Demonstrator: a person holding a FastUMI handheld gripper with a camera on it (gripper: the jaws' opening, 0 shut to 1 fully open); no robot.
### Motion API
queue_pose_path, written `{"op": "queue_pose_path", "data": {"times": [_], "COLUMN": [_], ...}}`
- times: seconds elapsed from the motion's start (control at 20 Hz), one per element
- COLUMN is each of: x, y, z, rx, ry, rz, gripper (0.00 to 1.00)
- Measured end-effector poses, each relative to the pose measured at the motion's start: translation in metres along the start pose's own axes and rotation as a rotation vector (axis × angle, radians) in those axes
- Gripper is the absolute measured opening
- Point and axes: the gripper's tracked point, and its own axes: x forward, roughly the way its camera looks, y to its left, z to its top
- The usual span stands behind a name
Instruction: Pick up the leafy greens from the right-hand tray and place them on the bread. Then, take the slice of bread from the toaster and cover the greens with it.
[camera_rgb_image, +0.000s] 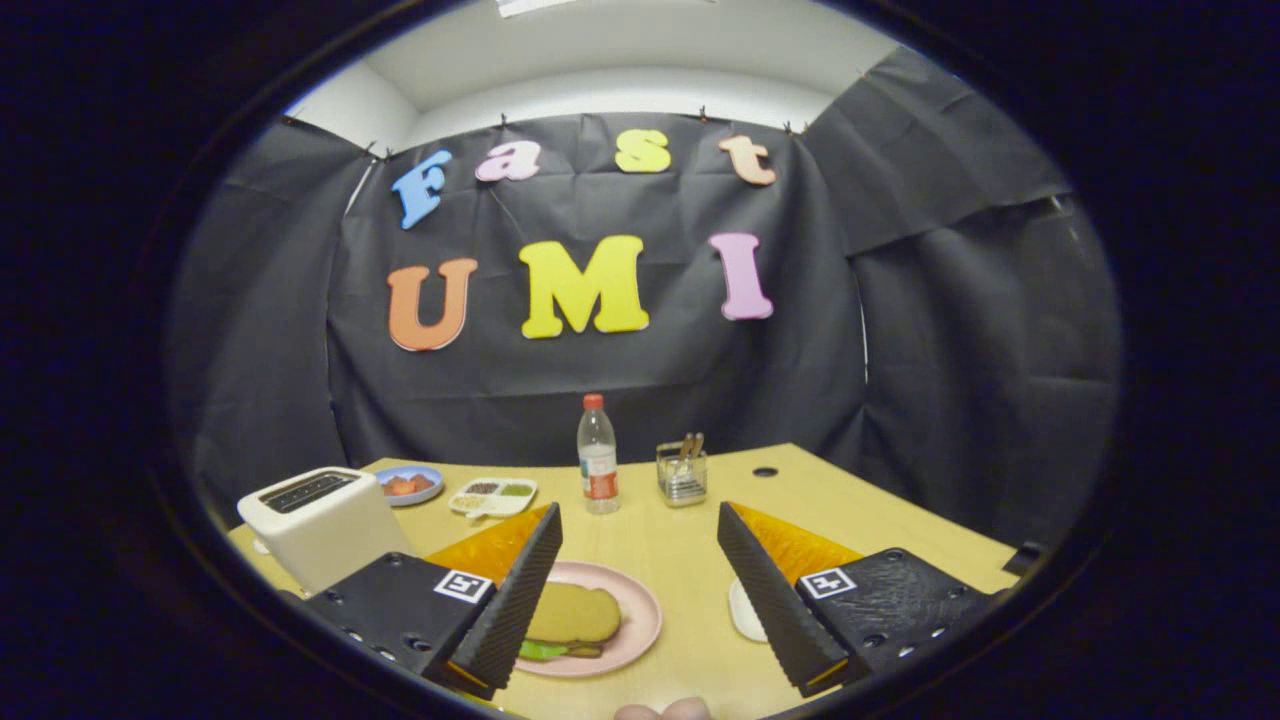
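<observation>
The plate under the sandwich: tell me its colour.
Pink. The plate shows best in the gripper view, lying between the open tool fingers.

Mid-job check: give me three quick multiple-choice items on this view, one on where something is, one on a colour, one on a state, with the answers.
1. Where does the plastic bottle stand?
A. on the toaster
B. beyond the pink plate, beside the clear holder
C. between the claw's fingers

2. What colour is the plate that holds the sandwich?
A. pink
B. green
C. black

3. How is the claw?
A. shut on the bread
B. shut on the bottle
C. open, holding nothing

Answers:
1 B: the bottle stands far up the table, next to the clear holder.
2 A: its rim is pink around the bread.
3 C: the fingers stand wide apart, with bare table between them.
</observation>
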Motion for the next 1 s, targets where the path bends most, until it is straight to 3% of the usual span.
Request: {"op": "queue_pose_path", "data": {"times": [0.3,0.7,1.0], "x": [-0.048,-0.081,-0.081], "y": [-0.028,-0.007,0.008], "z": [0.050,0.057,0.054], "rx": [-0.031,-0.126,-0.105], "ry": [-0.105,-0.135,-0.129], "rz": [-0.008,0.035,0.070], "gripper": [0.96,0.95,0.95]}}
